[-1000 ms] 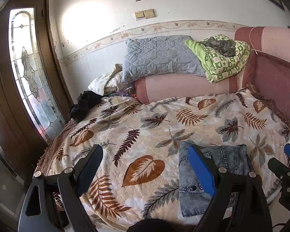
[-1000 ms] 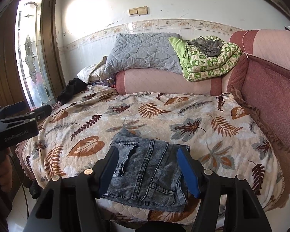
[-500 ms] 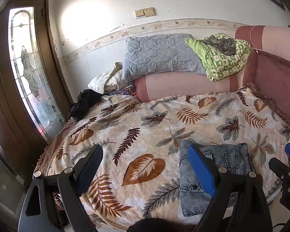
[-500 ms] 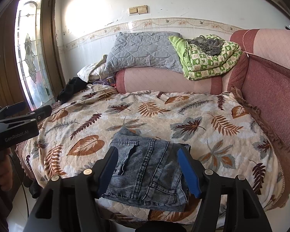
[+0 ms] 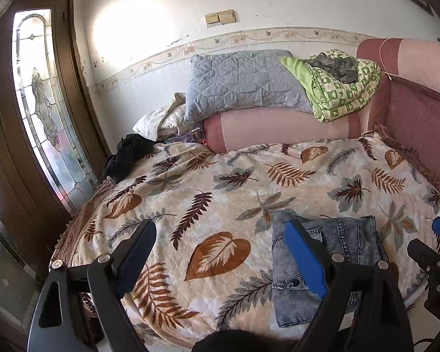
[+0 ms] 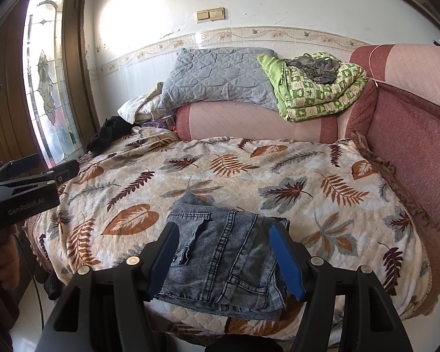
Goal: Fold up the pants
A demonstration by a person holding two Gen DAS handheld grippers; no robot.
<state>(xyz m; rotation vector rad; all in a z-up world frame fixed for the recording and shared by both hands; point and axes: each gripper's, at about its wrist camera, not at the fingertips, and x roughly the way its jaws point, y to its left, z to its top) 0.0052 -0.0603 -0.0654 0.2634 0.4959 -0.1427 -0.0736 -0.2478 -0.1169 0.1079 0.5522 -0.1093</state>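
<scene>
Denim pants [image 6: 228, 261], folded into a compact stack, lie at the near edge of the leaf-print bedspread [image 6: 293, 170]. Right gripper [image 6: 224, 256] hovers above them, jaws apart, gripping nothing. Left gripper [image 5: 220, 246] spread wide over bare bedspread, beside the pants, empty.

Both views look from just off the near edge of the bed [image 5: 220, 193], angled downward across its leaf-patterned cover toward the far wall. The left wrist view sits toward the near-left corner, close over the cover, with its own tongs [image 5: 220, 252] framing the bottom. The right wrist view sits further right, its tongs [image 6: 224, 252] over the folded pants [image 6: 228, 258]. Both share the pants [image 5: 346, 243], the grey pillow [image 5: 243, 79], the green quilt [image 6: 316, 91] and the glazed door [image 5: 44, 111]; each view catches the other's tongs at its side edge.
</scene>
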